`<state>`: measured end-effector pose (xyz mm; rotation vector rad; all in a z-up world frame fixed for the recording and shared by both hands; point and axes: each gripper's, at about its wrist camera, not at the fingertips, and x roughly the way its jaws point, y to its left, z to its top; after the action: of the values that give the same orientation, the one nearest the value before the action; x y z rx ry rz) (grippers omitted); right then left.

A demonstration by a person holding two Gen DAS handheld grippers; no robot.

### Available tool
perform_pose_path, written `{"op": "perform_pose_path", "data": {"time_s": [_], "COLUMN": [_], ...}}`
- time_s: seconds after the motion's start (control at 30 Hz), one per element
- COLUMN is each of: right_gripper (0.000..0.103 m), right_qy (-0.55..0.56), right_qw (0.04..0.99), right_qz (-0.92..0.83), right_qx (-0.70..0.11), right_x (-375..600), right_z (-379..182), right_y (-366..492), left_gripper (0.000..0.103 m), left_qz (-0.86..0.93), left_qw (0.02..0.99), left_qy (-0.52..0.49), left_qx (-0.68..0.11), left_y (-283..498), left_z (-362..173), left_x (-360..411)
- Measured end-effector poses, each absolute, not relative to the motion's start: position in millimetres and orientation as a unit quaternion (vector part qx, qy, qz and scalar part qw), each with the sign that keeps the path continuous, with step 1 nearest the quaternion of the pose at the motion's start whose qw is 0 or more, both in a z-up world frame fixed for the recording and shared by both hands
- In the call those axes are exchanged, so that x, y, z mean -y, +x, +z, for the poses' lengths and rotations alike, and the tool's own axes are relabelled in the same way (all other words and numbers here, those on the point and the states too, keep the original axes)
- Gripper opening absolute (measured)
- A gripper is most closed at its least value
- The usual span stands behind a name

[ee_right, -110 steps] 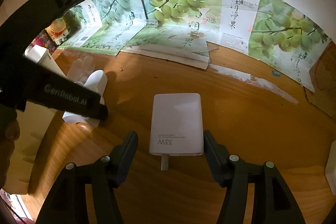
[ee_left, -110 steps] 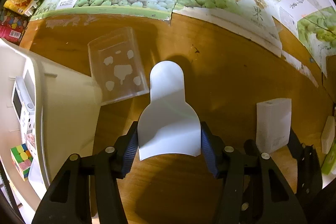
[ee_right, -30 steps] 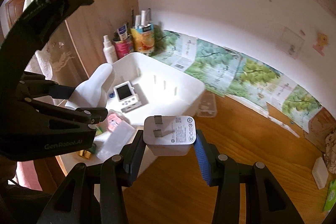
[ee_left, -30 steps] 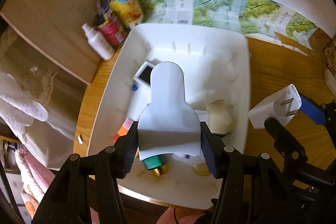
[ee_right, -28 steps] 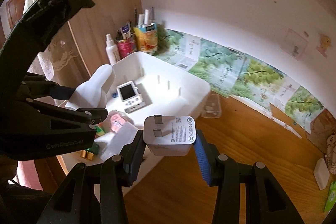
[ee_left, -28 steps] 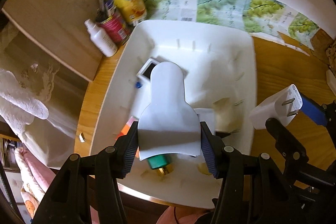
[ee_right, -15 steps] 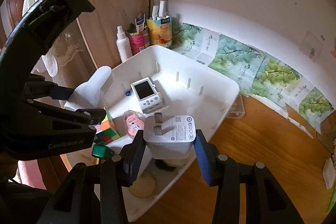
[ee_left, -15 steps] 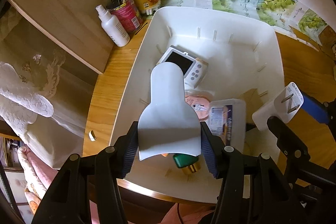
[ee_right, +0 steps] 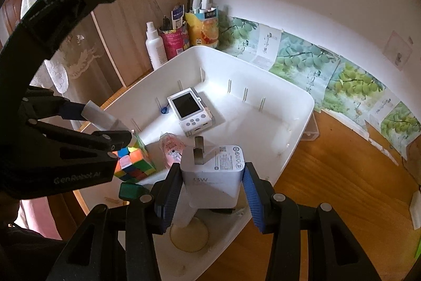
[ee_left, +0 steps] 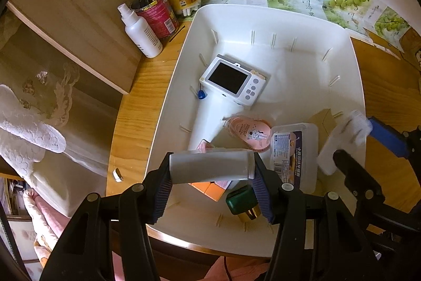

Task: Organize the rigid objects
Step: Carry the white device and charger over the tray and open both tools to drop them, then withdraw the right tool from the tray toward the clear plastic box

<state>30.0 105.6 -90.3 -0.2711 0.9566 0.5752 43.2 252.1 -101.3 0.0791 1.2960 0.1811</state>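
I log warm, dim light in both views, with strong fisheye bending and black corners. The white bin (ee_left: 357, 86) glares; the charger (ee_left: 342, 138) is motion-blurred.

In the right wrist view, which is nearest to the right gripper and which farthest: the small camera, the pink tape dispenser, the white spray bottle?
From the right gripper:
1. pink tape dispenser, inside bin, just left.
2. small camera, mid-bin.
3. white spray bottle, outside bin, far left corner.
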Motion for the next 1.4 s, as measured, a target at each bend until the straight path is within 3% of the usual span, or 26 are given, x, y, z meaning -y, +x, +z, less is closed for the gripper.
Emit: {"op": "perform_pose_path", "data": {"time_s": [0.13, 0.23, 0.57, 0.93, 1.4], "right_gripper": [0.049, 0.061, 0.066, 0.066, 0.066], "right_qy": [-0.12, -0.114, -0.106, -0.102, -0.08], "right_qw": [0.848, 0.856, 0.858, 0.857, 0.871], "right_qz": [0.27, 0.265, 0.258, 0.25, 0.248], "right_qx": [-0.44, -0.429, -0.431, -0.438, -0.415], "right_x": [-101, -95, -77, -41, 22], "right_z": [-85, -78, -78, -83, -89], "right_y": [29, 31, 32, 31, 47], "left_gripper": [0.08, 0.08, 0.08, 0.08, 0.08], "left_qz": [0.085, 0.086, 0.089, 0.081, 0.078], "left_qw": [0.794, 0.798, 0.8, 0.825, 0.889], "left_qy": [0.034, 0.035, 0.02, -0.016, -0.029], "left_qx": [-0.601, -0.596, -0.593, -0.559, -0.451], "left_y": [45, 46, 44, 38, 17], "left_z": [-100, -97, -95, -83, -54], "left_x": [-250, -246, -231, -199, -142]}}
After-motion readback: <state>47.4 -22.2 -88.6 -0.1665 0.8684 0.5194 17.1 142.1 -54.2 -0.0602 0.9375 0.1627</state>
